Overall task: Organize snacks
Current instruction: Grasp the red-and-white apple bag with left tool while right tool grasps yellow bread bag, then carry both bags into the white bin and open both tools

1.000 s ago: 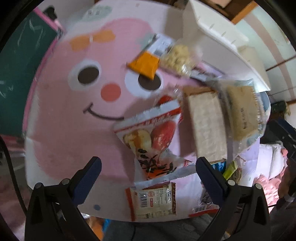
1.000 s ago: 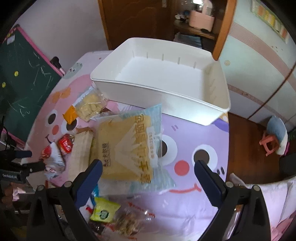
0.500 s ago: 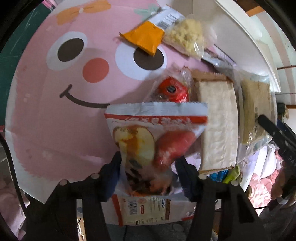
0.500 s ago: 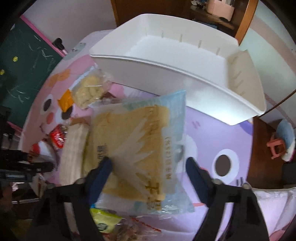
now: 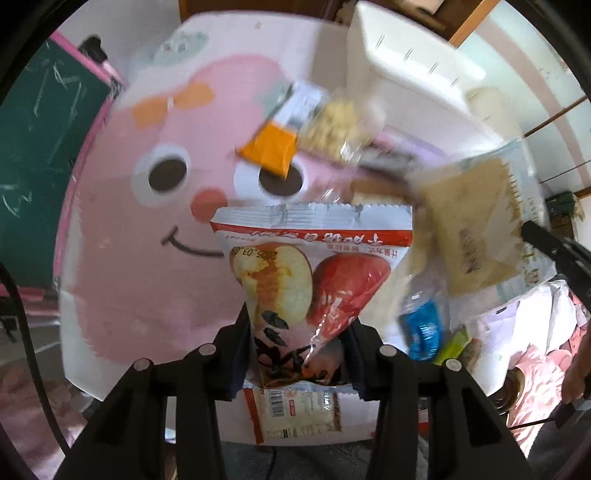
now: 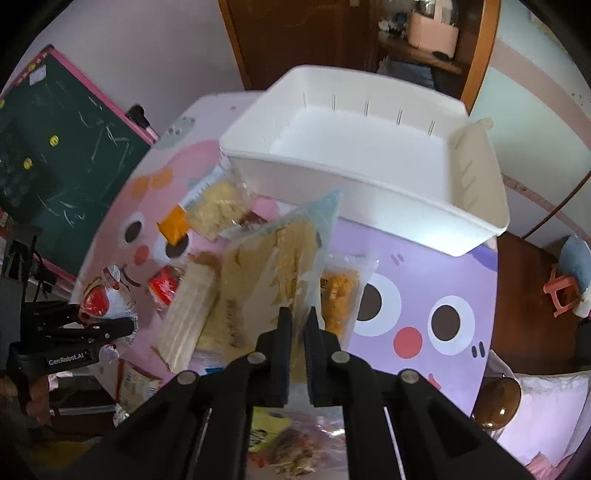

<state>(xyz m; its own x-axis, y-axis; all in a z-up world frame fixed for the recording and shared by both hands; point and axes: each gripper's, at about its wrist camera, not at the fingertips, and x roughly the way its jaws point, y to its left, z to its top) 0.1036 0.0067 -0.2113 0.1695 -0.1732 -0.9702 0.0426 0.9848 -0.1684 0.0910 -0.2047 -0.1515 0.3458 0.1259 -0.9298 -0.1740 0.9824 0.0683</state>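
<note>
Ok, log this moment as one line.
left gripper: shut on apple snack bag | right gripper: shut on cracker pack | white bin: empty

You're in a home, likely a child's room: a cartoon-face table (image 6: 461, 280), green chalkboard (image 6: 55, 147), wooden door (image 6: 295, 33) and small pink stool (image 6: 561, 291).

Green chalkboard (image 6: 55, 155), wooden door (image 6: 295, 33) — pink stool (image 6: 561, 291) beyond.

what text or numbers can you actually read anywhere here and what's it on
"2025.03.0…", upside down, last digit unclear: apple snack bag in the left hand-held gripper.
"GenRobot.AI": side of the left hand-held gripper in the right wrist view.
Red-band characters on that bag, print on the pale cracker pack and the barcode packet: too blurred.
</note>
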